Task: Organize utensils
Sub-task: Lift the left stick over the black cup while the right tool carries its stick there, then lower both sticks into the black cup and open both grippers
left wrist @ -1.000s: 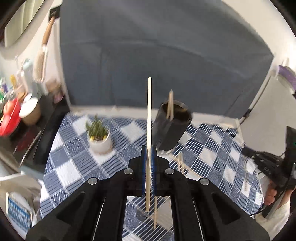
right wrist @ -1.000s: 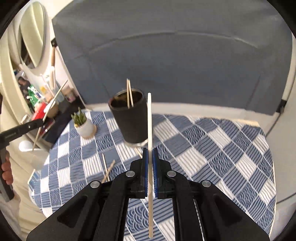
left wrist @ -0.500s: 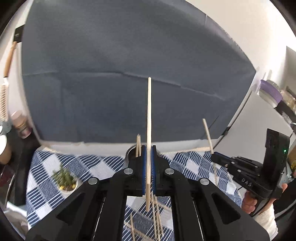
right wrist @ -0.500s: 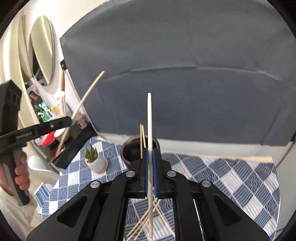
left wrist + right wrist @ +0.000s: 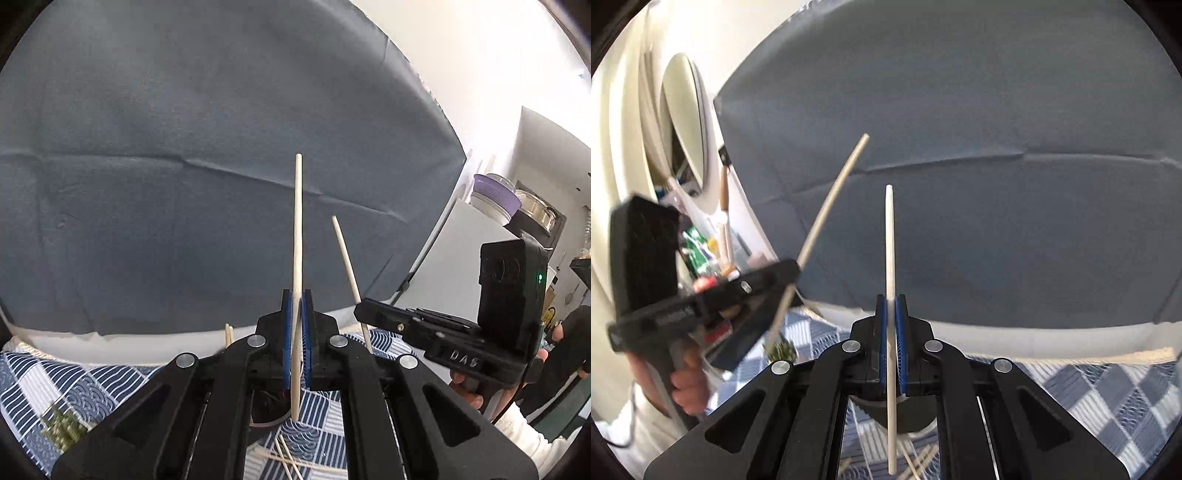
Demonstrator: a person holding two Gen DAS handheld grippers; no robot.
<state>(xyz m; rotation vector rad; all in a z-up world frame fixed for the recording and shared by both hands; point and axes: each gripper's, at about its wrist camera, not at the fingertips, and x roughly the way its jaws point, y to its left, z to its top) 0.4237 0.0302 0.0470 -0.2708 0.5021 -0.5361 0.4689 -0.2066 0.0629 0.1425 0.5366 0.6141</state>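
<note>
My left gripper (image 5: pixel 296 295) is shut on a pale wooden chopstick (image 5: pixel 297 229) held upright, its lower end over the rim of the black utensil cup (image 5: pixel 269 410), which sits mostly hidden behind the gripper. My right gripper (image 5: pixel 891 300) is shut on another upright chopstick (image 5: pixel 889 243), above the same cup (image 5: pixel 905 417). Two chopstick tips (image 5: pixel 229 332) stick out of the cup. The right gripper also shows in the left wrist view (image 5: pixel 365 314), and the left gripper in the right wrist view (image 5: pixel 792 271). Loose chopsticks (image 5: pixel 288 458) lie on the blue checked tablecloth (image 5: pixel 74 380).
A small potted plant (image 5: pixel 61 430) stands on the table's left side. A grey backdrop (image 5: pixel 184 166) hangs behind the table. A cluttered shelf (image 5: pixel 713 254) is at the left, and stacked bowls (image 5: pixel 495 199) on a white cabinet at the right.
Both grippers have risen and tilted up, each still holding its chopstick, and have closed in over the cup, which now sits low behind the jaws. The grippers are nearer each other.
</note>
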